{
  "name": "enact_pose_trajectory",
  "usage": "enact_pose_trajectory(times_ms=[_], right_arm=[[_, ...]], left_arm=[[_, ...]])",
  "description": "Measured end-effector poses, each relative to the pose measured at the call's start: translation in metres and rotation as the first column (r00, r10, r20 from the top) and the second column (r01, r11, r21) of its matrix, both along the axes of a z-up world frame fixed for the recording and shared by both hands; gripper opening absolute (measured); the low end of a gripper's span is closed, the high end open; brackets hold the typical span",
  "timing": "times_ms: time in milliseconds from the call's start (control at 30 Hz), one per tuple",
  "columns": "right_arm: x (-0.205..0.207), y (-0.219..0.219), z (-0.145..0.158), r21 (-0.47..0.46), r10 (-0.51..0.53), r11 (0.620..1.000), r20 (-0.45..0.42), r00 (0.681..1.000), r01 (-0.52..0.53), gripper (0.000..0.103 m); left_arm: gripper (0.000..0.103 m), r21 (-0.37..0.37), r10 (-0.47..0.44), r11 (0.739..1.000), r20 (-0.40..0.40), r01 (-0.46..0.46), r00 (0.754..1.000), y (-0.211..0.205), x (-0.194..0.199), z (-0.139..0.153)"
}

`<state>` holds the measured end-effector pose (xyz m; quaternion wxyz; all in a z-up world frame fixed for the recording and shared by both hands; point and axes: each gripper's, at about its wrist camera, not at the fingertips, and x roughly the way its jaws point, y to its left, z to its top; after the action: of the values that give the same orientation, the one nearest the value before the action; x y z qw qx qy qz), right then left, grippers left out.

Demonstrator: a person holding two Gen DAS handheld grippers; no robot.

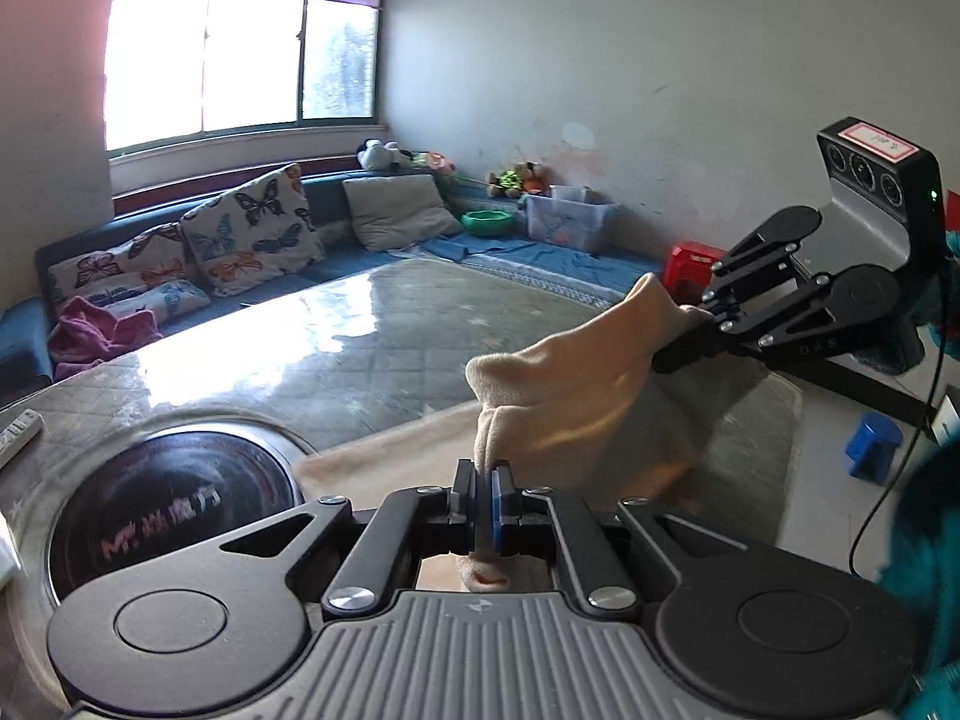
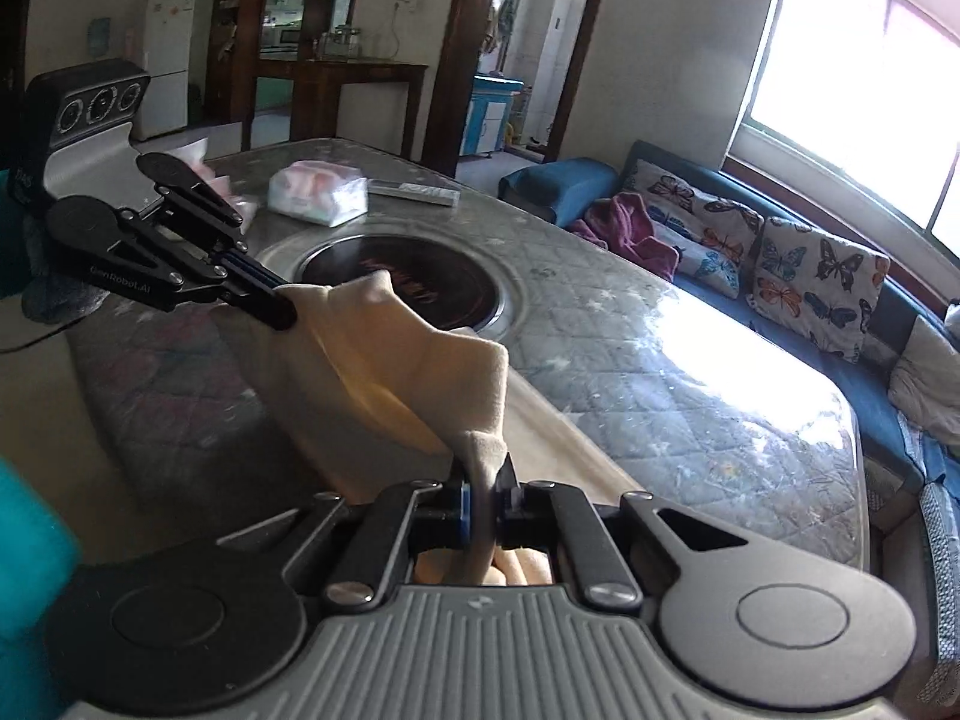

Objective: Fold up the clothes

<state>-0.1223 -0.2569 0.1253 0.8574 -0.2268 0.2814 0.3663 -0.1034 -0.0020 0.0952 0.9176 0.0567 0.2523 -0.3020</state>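
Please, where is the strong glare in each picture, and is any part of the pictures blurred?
Left wrist view: the window is overexposed, and its light gleams on the glossy table; the teal sleeve at the right edge is blurred. Right wrist view: the window is blown out, with a bright patch on the table; the beige cloth stays fairly sharp.

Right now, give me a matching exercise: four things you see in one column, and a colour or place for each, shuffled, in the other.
Things:
1. cloth
2. butterfly pillows
3. stool
4. round black hob

Descriptions:
A. blue, on the floor
B. set into the table
C. beige, pinched by both the left gripper and the right gripper
D. on the blue sofa

Pairs: 1-C, 2-D, 3-A, 4-B
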Motion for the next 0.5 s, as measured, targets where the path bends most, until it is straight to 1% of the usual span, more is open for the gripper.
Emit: enact_pose_trajectory(times_ms=[133,200,300,400,500], right_arm=[[0.038,-0.001,-0.003,0.020,-0.019,1.000,-0.028,0.999,0.020,0.005],[0.060,-0.001,-0.007,0.014,-0.024,1.000,-0.024,0.999,0.025,0.005],[0.082,0.001,-0.014,0.015,-0.036,0.999,-0.041,0.999,0.036,0.005],[0.111,0.002,-0.024,0.019,-0.049,0.999,-0.079,0.996,0.051,0.005],[0.136,0.003,-0.042,0.021,-0.066,0.997,-0.111,0.992,0.069,0.005]], left_arm=[[0.005,0.019,0.034,0.999,-0.010,-0.034,0.999,-0.002,0.042,0.000],[0.005,0.041,0.045,0.998,-0.016,-0.044,0.999,-0.005,0.063,-0.002],[0.005,0.072,0.058,0.996,-0.039,-0.055,0.998,-0.010,0.094,-0.008],[0.005,0.106,0.085,0.991,-0.072,-0.077,0.994,-0.013,0.125,-0.021],[0.005,0.124,0.131,0.985,-0.118,-0.116,0.984,-0.015,0.149,-0.038]])
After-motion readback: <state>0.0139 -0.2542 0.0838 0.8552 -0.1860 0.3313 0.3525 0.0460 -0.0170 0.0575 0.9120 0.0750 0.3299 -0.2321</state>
